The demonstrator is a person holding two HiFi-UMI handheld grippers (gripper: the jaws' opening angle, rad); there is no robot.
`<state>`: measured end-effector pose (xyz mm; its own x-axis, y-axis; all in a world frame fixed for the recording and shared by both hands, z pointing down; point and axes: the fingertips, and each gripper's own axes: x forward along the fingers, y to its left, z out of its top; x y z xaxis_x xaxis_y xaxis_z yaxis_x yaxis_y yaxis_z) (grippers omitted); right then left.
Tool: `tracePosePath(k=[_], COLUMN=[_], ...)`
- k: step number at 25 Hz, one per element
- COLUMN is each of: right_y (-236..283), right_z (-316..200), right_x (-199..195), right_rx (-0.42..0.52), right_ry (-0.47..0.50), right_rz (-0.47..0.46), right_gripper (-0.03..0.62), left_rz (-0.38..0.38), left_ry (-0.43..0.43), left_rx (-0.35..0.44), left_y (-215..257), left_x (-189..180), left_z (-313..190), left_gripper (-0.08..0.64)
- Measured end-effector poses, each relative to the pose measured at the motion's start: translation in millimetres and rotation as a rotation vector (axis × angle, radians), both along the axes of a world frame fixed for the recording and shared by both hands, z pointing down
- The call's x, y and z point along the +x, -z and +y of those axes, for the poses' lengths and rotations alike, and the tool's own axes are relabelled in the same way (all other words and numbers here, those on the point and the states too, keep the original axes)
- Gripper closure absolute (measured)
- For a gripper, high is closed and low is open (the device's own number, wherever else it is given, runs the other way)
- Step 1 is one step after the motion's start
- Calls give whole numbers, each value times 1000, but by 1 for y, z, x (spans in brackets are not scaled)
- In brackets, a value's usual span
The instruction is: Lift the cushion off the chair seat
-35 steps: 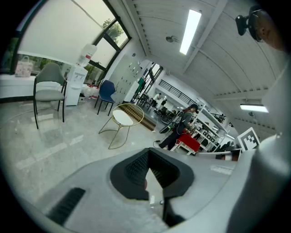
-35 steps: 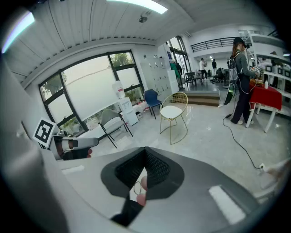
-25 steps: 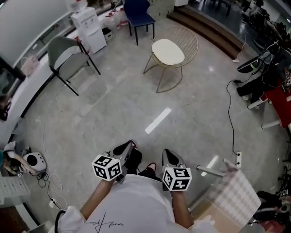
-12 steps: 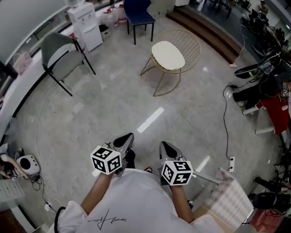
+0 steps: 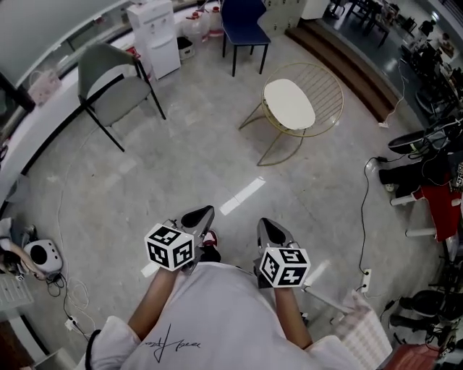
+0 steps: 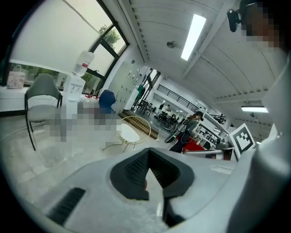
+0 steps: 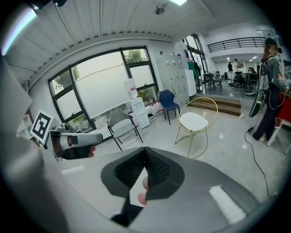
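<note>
At far left a small white appliance (image 5: 40, 256) sits on the pale stone floor (image 5: 181, 159), cords trailing beside it; further up, a grey chair (image 5: 108, 83) on black legs stands near a white water dispenser (image 5: 155, 40). At bottom centre a person in a white shirt (image 5: 210, 318) holds two tools out low over the floor; the left gripper (image 5: 202, 215) has its jaws pressed together with nothing between them, its marker cube facing the camera. A blue chair (image 5: 244, 22) stands at the top of the room. The right gripper (image 5: 264, 227), just beside the left, is likewise closed and empty; both point toward the far chairs. To the upper right, the off-white oval cushion (image 5: 289, 105) lies flat on the seat of a gold wire chair (image 5: 329, 90), well apart from both grippers and touched by neither. Dark steps (image 5: 347, 54) run behind that chair. Further right a black cable (image 5: 364, 217) snakes down the floor to a white power strip (image 5: 365, 280); a red object (image 5: 438, 199) shows at the right edge, too cropped to identify.
</note>
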<state>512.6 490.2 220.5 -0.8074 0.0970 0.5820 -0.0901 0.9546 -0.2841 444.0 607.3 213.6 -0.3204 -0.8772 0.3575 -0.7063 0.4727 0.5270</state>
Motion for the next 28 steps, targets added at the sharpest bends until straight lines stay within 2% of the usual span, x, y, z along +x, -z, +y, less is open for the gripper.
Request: tracePosePath(k=[10,18,23,28], right_y=[-2,-4,-7,-22], right_z=[15,5,-9,-41], right_x=[-60,-98,-141,-186], right_rx=[34,52,47,14], right_ry=[-18,-30,-36,-77], right_rz=[2,2,-13,-2], right_gripper=[586,586,586,585], left_rz=[23,16,49,50], left_ry=[-1,-30,-3,-15], left_rx=[13,15,36,11], left_y=[-11,-15,-22,-30], left_x=[-51,-86,-135,-187], left_z=[26,16,7,-17], left_gripper=[561,561,561,561])
